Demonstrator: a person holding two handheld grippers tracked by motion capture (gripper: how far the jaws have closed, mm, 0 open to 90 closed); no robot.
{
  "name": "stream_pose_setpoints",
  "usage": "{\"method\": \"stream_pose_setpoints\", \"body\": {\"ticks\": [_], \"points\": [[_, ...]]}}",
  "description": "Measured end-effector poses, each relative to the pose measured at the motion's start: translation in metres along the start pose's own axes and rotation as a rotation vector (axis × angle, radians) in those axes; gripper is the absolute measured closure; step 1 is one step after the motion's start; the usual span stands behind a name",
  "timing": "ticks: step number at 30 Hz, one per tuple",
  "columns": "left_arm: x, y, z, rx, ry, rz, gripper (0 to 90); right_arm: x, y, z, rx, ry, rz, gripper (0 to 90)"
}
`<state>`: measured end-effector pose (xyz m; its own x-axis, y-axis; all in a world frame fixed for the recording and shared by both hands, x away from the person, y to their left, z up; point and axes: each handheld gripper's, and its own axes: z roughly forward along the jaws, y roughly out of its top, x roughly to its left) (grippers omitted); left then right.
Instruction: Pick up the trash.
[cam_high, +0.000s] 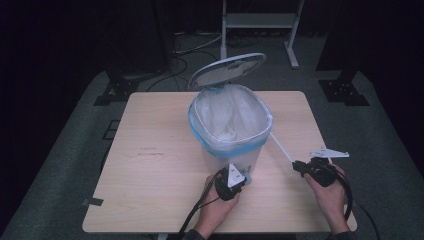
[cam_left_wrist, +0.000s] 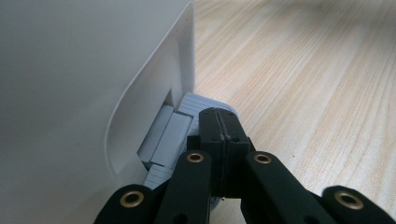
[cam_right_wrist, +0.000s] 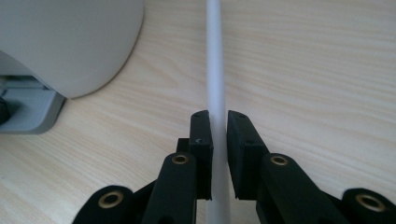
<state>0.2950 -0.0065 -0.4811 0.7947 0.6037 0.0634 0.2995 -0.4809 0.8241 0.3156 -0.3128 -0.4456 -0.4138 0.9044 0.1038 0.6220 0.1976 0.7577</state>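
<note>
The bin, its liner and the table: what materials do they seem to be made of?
The white pedal bin looks like smooth matte plastic: even colour, moulded rounded edges. Its translucent liner bag with a blue rim seems thin plastic film, since it wrinkles and light passes through. The light tabletop shows wood grain; real wood or laminate, I cannot tell.

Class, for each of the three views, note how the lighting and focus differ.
High view: the pale wooden table is lit, its surroundings nearly black, the picture soft. Left gripper view: the white plastic bin wall is blurred, the far tabletop out of focus. Right gripper view: the white drawstring blurs with distance.
</note>
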Motion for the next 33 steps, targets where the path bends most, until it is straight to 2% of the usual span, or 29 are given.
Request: {"method": "stream_pose_setpoints", "body": {"ticks": [12,18,20,25,28,30,33], "points": [[0.0,0.0,0.0,-0.003,0.0,-0.003,90.0,-0.005,0.013,-0.031,-0.153,0.052,-0.009,80.3],[0.0,0.0,0.0,-0.003,0.003,0.006,90.0,-0.006,0.02,-0.045,-0.205,0.057,-0.015,80.4],[-0.001,0.0,0.0,-0.006,-0.001,-0.009,90.0,-0.006,0.023,-0.05,-0.224,0.061,-0.018,80.3],[0.0,0.0,-0.001,0.009,-0.001,0.005,90.0,-0.005,0.031,-0.062,-0.259,0.075,-0.014,80.3],[0.0,0.0,0.0,0.0,-0.003,0.0,90.0,-0.004,0.037,-0.07,-0.289,0.093,-0.009,80.3],[0.001,0.0,-0.001,0.015,-0.003,0.017,90.0,-0.003,0.042,-0.077,-0.31,0.099,-0.014,80.3],[0.001,0.0,-0.001,0.007,-0.003,0.008,90.0,0.0,0.047,-0.085,-0.323,0.113,-0.016,80.3]]}}
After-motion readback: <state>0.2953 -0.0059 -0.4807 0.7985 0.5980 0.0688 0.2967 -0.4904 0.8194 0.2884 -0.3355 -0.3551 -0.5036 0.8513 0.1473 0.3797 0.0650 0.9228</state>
